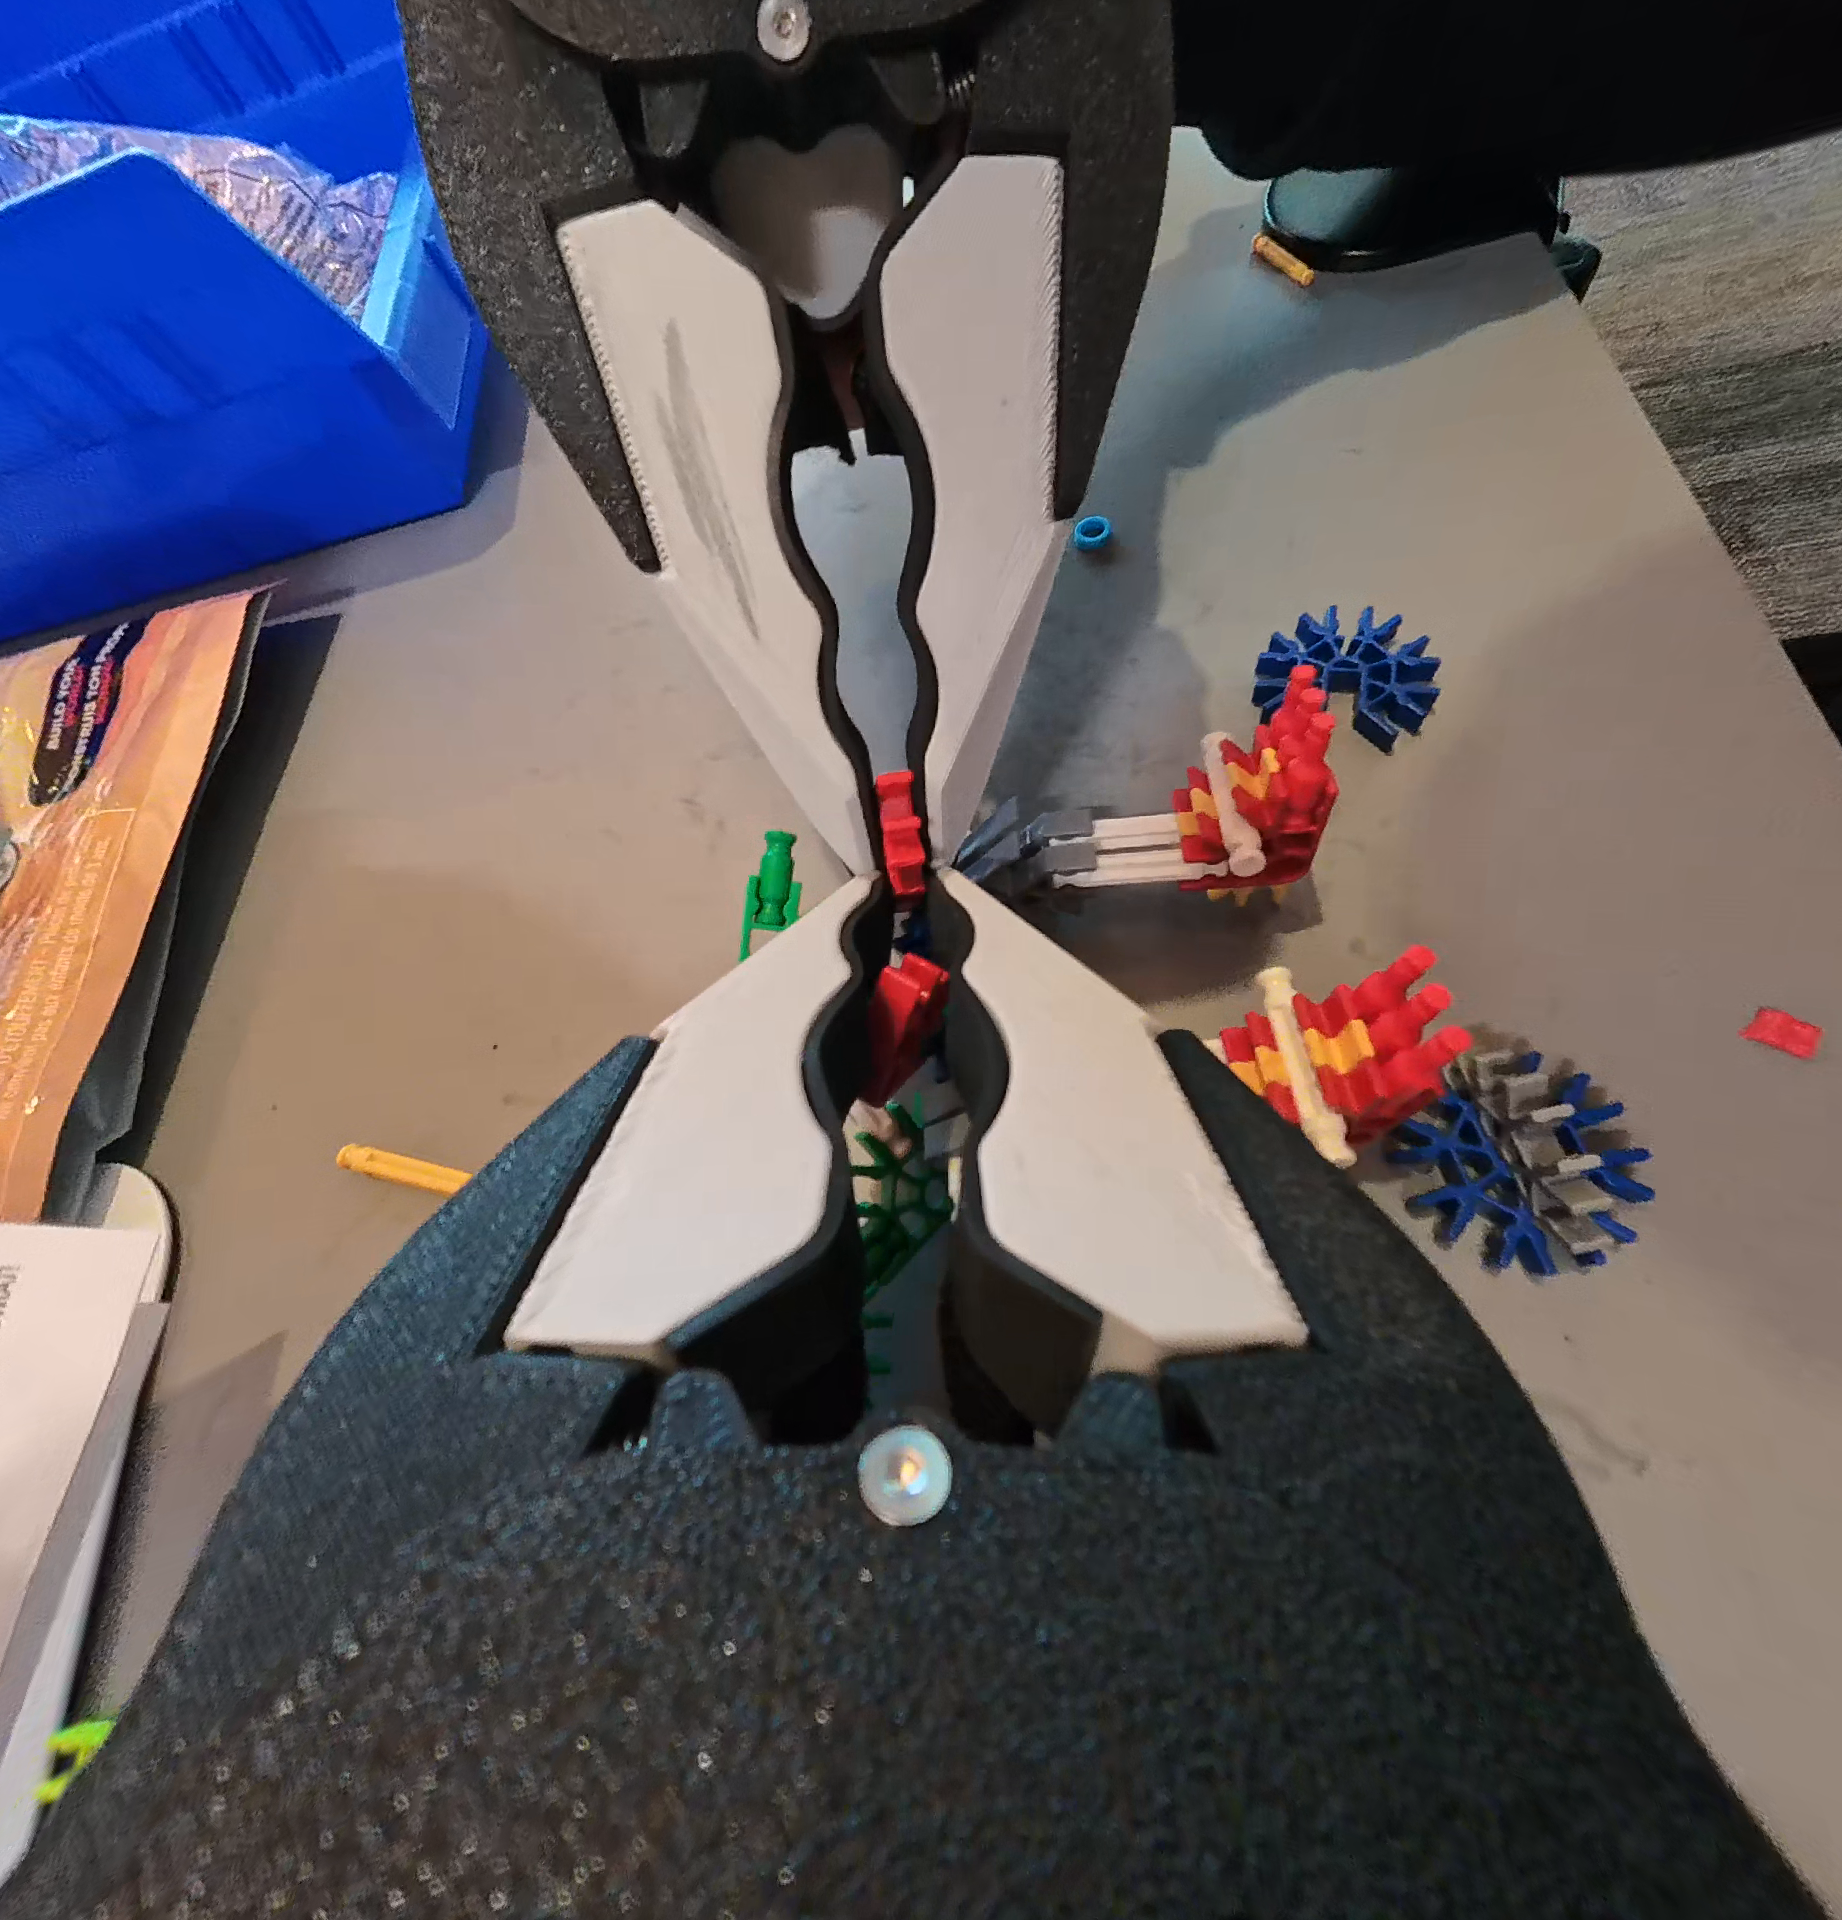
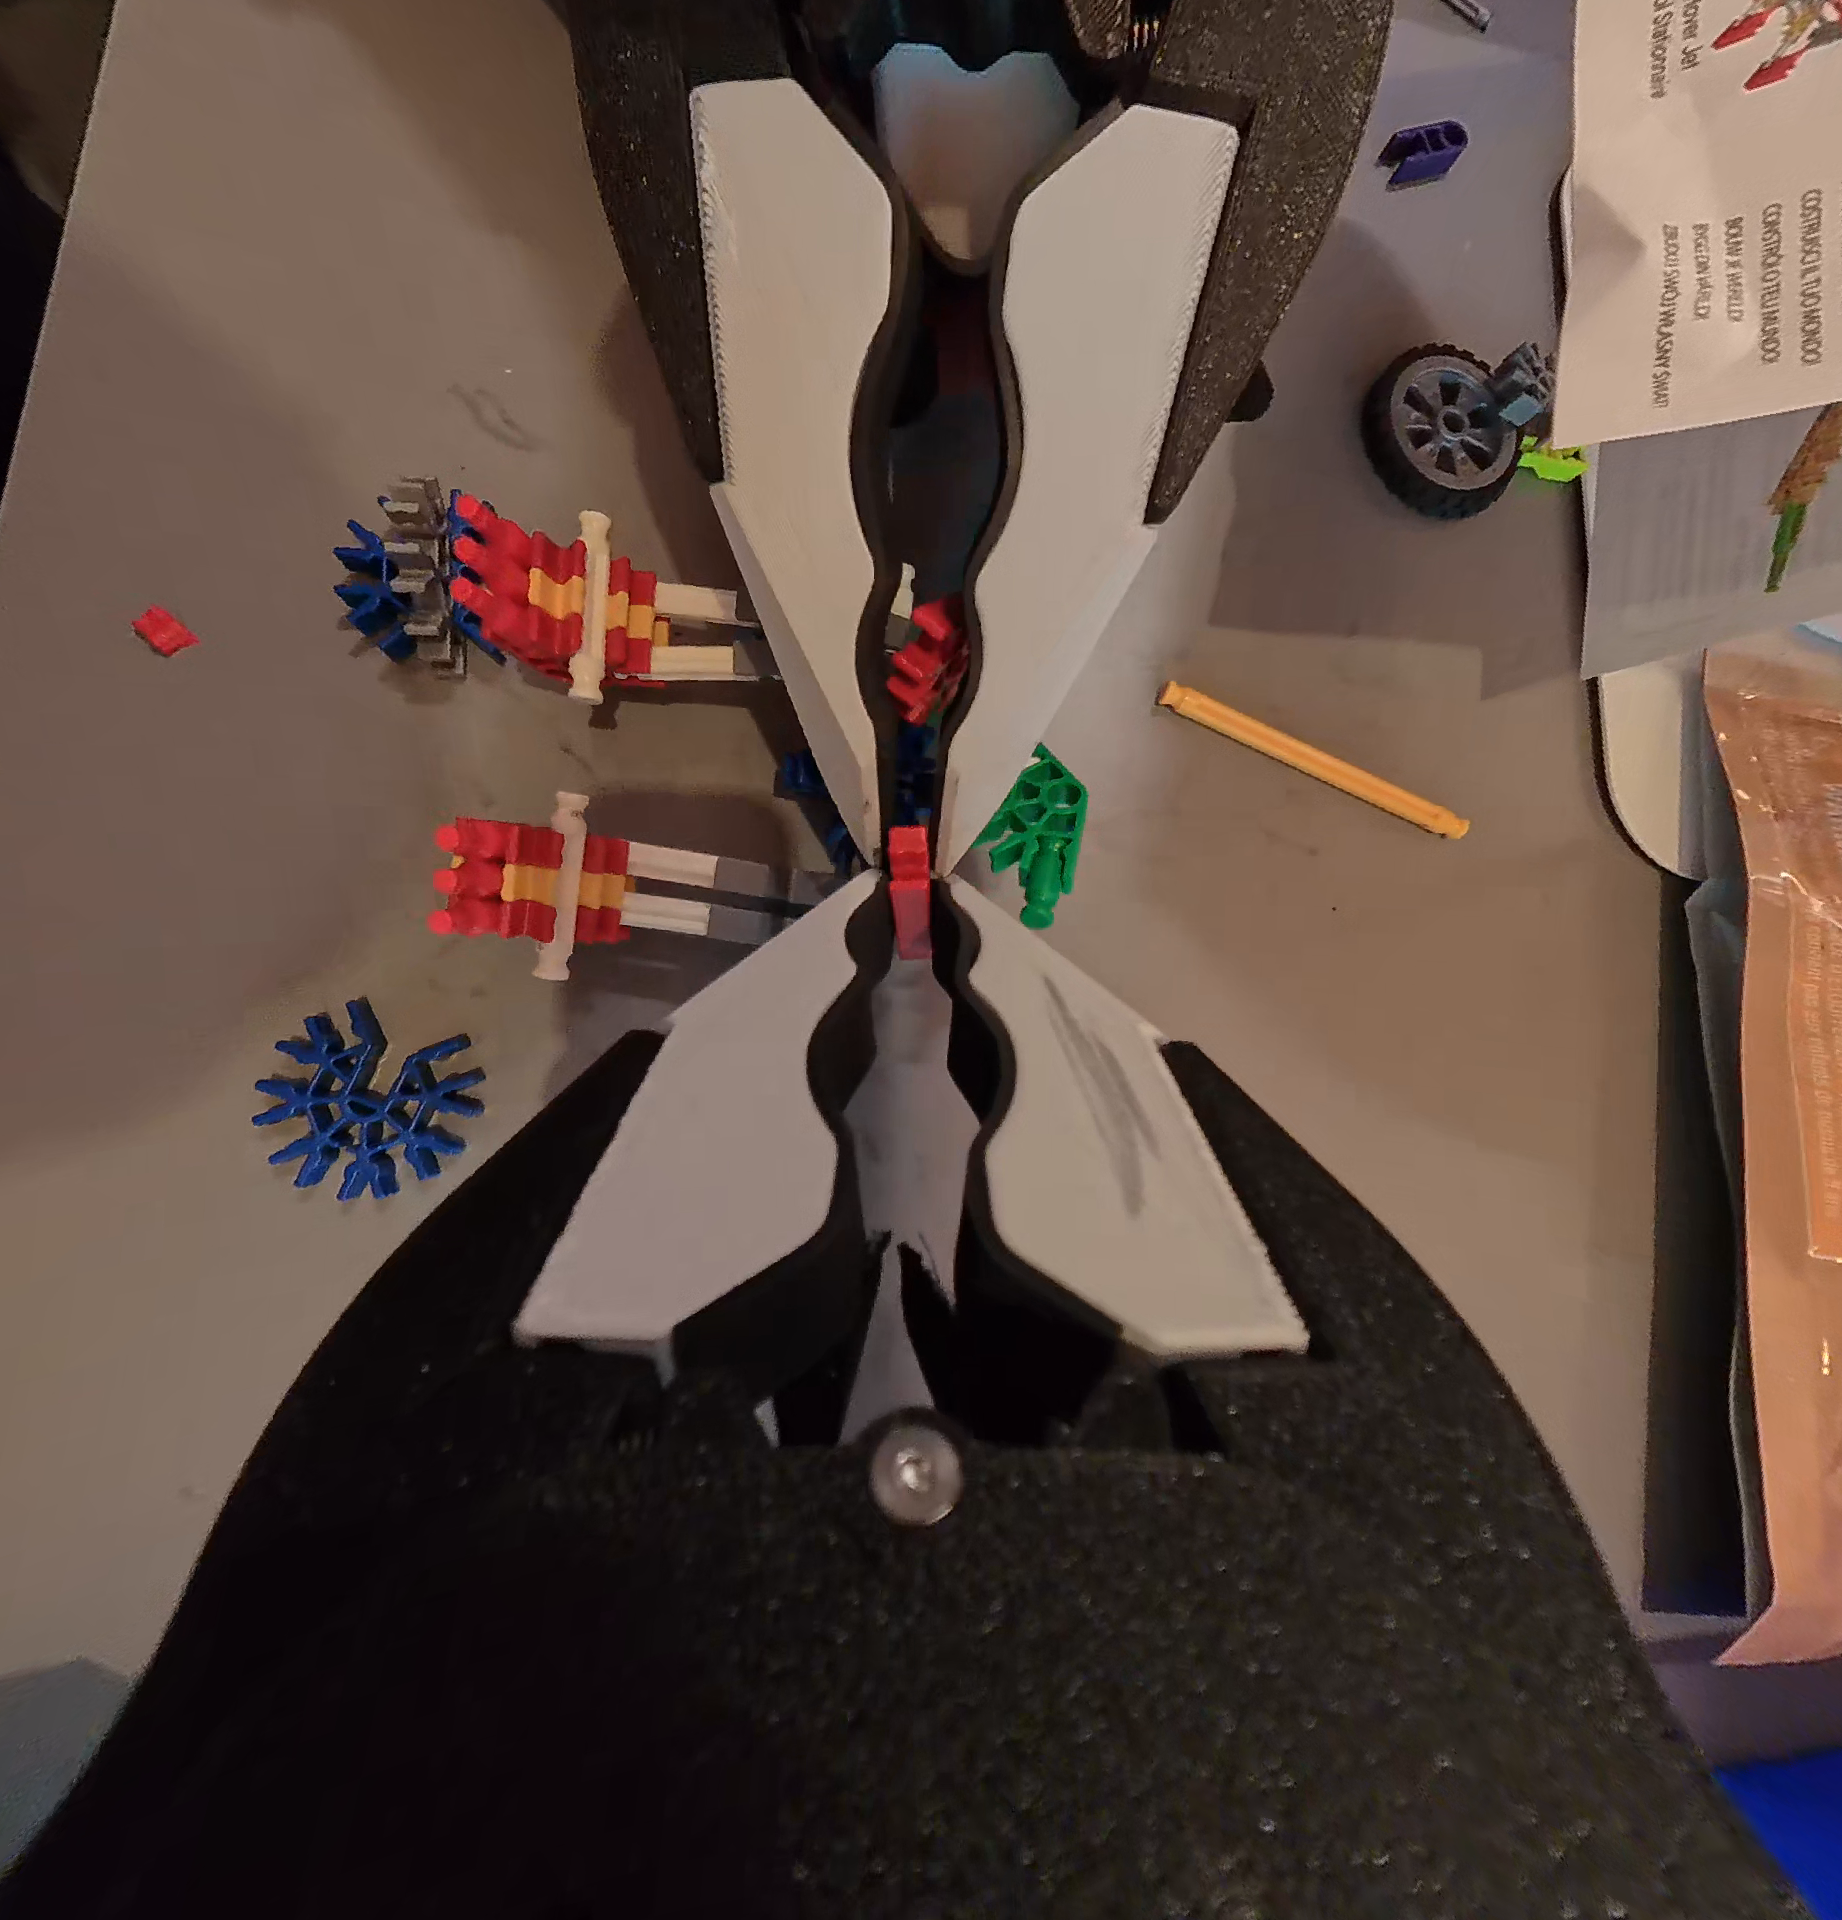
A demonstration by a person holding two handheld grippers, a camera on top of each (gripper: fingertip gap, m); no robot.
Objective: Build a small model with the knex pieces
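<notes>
My left gripper [image 1: 901,977] and right gripper [image 2: 909,902] met tip to tip, each clamped on a red connector [image 2: 909,883] above the grey table [image 2: 273,312].

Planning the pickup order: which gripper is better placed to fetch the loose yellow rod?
Left, probably. The yellow rod lies beside the left gripper, behind its tips. It and the right gripper each clamp a red piece, so either must release first.
</notes>
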